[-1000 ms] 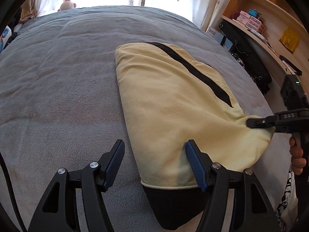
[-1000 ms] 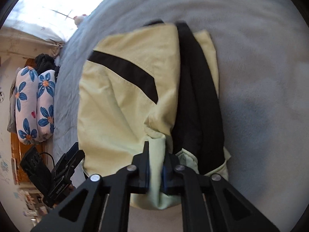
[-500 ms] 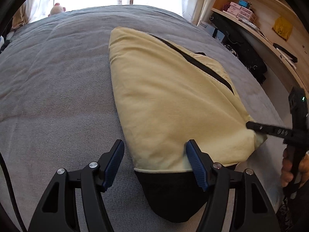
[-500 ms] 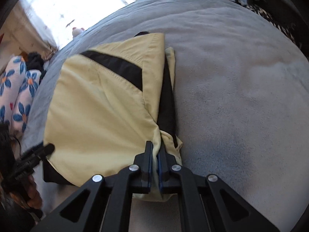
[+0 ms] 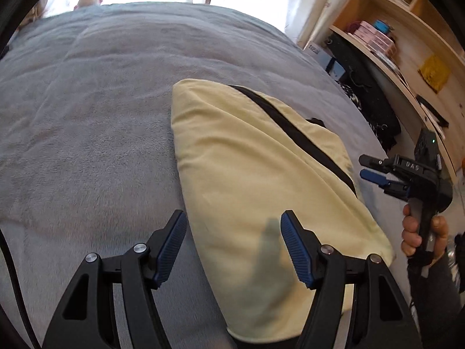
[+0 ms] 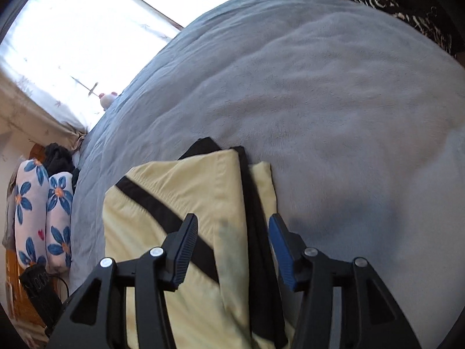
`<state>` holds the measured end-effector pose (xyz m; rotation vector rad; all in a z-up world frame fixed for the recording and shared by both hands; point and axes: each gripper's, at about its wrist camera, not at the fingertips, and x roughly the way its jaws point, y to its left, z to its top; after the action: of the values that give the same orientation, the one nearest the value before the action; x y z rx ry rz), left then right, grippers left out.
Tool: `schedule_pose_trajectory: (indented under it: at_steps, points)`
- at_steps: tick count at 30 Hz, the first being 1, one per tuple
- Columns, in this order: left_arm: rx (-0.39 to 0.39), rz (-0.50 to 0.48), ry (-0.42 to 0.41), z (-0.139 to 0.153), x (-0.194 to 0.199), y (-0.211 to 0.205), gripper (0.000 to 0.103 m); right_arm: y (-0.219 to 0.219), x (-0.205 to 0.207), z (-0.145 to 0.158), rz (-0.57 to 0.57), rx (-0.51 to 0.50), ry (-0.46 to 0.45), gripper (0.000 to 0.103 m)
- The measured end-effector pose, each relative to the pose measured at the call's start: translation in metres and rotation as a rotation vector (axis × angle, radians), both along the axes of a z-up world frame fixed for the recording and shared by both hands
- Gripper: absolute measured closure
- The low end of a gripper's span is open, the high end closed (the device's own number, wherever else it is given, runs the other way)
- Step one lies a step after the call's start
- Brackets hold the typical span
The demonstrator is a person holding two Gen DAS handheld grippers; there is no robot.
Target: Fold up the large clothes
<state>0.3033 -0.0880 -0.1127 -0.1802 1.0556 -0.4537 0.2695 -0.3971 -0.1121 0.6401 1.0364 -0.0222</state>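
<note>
The big grey bed (image 5: 87, 122) holds the yellow garment (image 5: 255, 180), folded into a neat stack near the bed's right edge, so the folding looks nearly done. The right gripper (image 6: 232, 241) has just been opening and grips nothing, and the left gripper (image 5: 232, 244) hangs spread wide over the cloth, empty too.

Garment (image 6: 180, 203) near end cut off at lower frame edge and behind tongs arms in both views; black layer smeared by blur; shelf items (image 5: 377, 33) too small to identify.

Black grippers, ribbed blue fingers (image 5: 171, 247) (silver screws), dark sleeve (image 5: 436, 296)
</note>
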Motion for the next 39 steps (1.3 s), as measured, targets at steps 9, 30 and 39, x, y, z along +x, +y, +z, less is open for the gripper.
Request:
schedule_pose_trajectory:
  at_steps: [9, 30, 39]
  points:
    - [-0.061, 0.036, 0.083, -0.025, 0.031, 0.001, 0.037, 0.034, 0.025, -0.011, 0.118, -0.191, -0.006, 0.1]
    - [0.166, 0.04, -0.196, 0.03, -0.018, -0.042, 0.034, 0.06, -0.035, 0.042, 0.107, -0.415, -0.121, 0.09]
    - [0.279, -0.013, -0.175, -0.001, -0.074, -0.078, 0.042, 0.101, -0.073, 0.005, 0.159, -0.375, -0.057, 0.09]
